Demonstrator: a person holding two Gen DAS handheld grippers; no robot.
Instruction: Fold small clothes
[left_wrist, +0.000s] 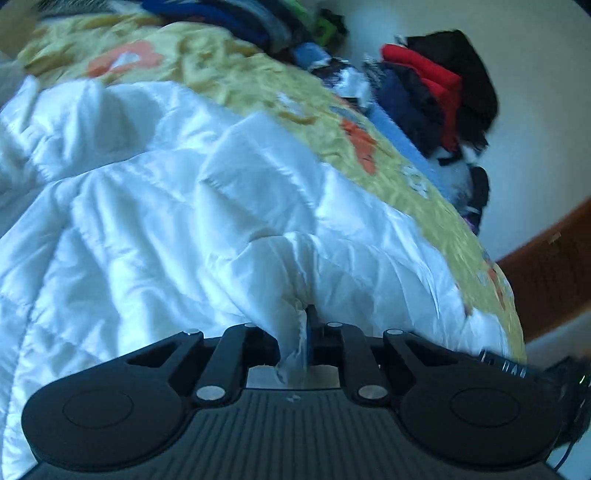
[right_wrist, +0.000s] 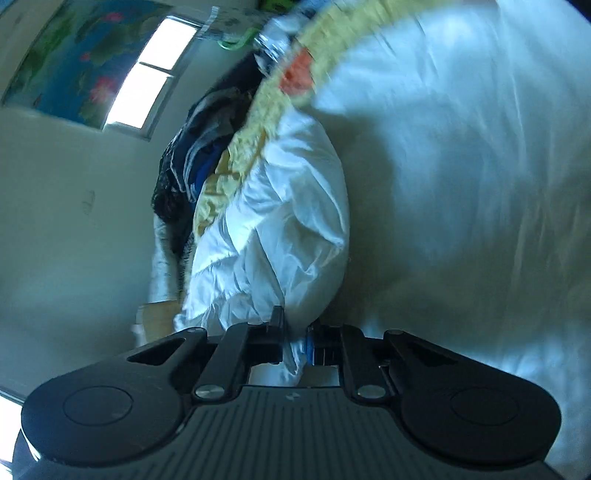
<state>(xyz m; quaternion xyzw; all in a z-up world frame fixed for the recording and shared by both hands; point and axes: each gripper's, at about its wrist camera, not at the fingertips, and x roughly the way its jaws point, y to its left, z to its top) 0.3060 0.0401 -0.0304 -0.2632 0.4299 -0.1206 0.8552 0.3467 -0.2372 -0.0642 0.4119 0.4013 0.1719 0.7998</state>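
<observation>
A white quilted garment (left_wrist: 155, 192) lies spread over a yellow flowered bedspread (left_wrist: 229, 70). My left gripper (left_wrist: 301, 321) is shut on a bunched edge of it, with cloth pinched between the fingers. In the right wrist view the same white garment (right_wrist: 291, 206) hangs in a crumpled fold, and my right gripper (right_wrist: 295, 328) is shut on its lower edge. The picture is tilted and blurred on the right side.
A pile of dark, red and blue clothes (left_wrist: 436, 92) lies along the far edge of the bed by a pale wall. More dark clothes (right_wrist: 199, 147) are heaped beside the bedspread (right_wrist: 258, 118). A window (right_wrist: 144, 85) and a wooden board (left_wrist: 554, 266) are in view.
</observation>
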